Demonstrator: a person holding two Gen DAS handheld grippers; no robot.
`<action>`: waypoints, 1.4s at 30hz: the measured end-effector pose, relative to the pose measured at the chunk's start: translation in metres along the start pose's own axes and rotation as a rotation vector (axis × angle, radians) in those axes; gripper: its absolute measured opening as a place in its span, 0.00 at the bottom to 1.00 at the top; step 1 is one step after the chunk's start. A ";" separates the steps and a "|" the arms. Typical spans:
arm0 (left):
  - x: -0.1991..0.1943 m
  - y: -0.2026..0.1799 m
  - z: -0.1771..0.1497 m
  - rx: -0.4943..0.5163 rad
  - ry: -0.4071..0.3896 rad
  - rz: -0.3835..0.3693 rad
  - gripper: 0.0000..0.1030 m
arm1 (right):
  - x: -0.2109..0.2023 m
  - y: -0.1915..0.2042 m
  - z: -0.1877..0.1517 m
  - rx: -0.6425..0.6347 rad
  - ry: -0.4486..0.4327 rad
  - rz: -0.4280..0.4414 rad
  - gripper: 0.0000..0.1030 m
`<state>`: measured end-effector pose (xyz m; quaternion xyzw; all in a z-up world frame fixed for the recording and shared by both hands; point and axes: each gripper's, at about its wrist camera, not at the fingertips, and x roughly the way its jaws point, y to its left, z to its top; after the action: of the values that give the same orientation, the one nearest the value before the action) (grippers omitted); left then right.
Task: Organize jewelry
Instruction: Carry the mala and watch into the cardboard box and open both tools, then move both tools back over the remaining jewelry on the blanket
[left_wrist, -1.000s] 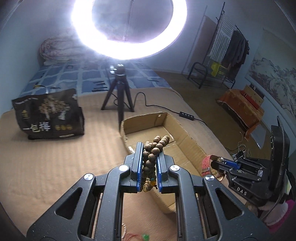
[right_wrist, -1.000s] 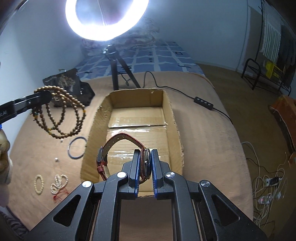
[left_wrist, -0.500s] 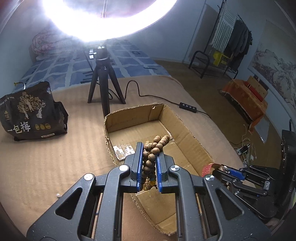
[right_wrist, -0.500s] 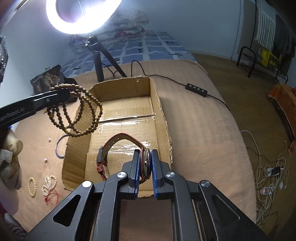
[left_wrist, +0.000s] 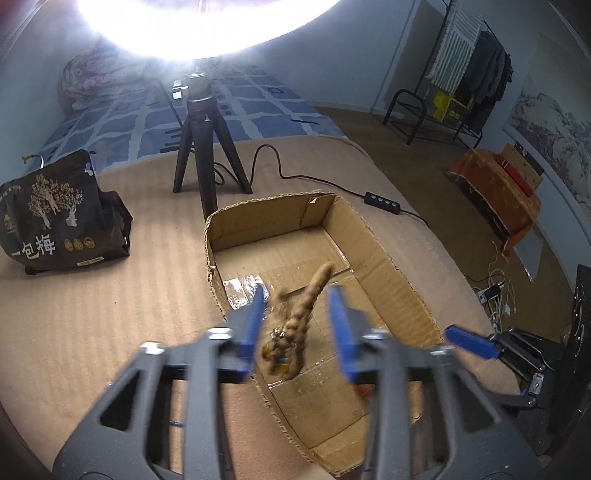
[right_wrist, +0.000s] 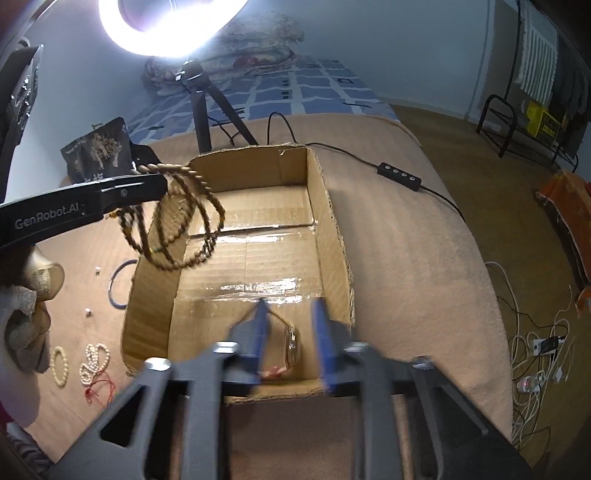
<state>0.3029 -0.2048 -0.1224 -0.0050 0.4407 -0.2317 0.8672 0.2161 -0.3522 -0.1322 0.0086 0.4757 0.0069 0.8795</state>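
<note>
An open cardboard box (left_wrist: 384, 254) (right_wrist: 332, 236) sits on the tan blanket. My left gripper (left_wrist: 297, 325) is open above the box's left wall; the brown wooden bead string (left_wrist: 299, 317) is blurred between its spread jaws, loose and dropping. In the right wrist view the beads (right_wrist: 184, 218) hang by the left gripper's finger over the box's left edge. My right gripper (right_wrist: 290, 332) is open over the box's near end; the red-strapped watch (right_wrist: 290, 347) lies blurred between its jaws, inside the box.
A ring light on a tripod (left_wrist: 201, 147) and a dark printed bag (left_wrist: 59, 218) stand behind the box. A blue bangle (right_wrist: 118, 284), pearl bracelets (right_wrist: 94, 362) and small beads lie on the blanket left of the box. A cable with a switch (right_wrist: 399, 173) runs to the right.
Both grippers have opened. The bead string has slipped free of the left jaws and the watch has dropped from the right jaws into the box. Both grippers have moved further over the box.
</note>
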 end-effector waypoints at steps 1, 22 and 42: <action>0.000 0.000 0.000 0.000 -0.003 0.000 0.44 | -0.001 0.001 0.000 0.001 -0.008 -0.004 0.53; -0.072 0.028 -0.015 0.006 -0.077 0.049 0.44 | -0.034 0.014 0.000 -0.023 -0.075 0.007 0.54; -0.162 0.138 -0.102 -0.103 -0.050 0.177 0.44 | -0.049 0.091 -0.021 -0.196 -0.075 0.129 0.54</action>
<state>0.1974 0.0039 -0.0907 -0.0164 0.4289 -0.1309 0.8937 0.1712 -0.2618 -0.1006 -0.0465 0.4382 0.1095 0.8910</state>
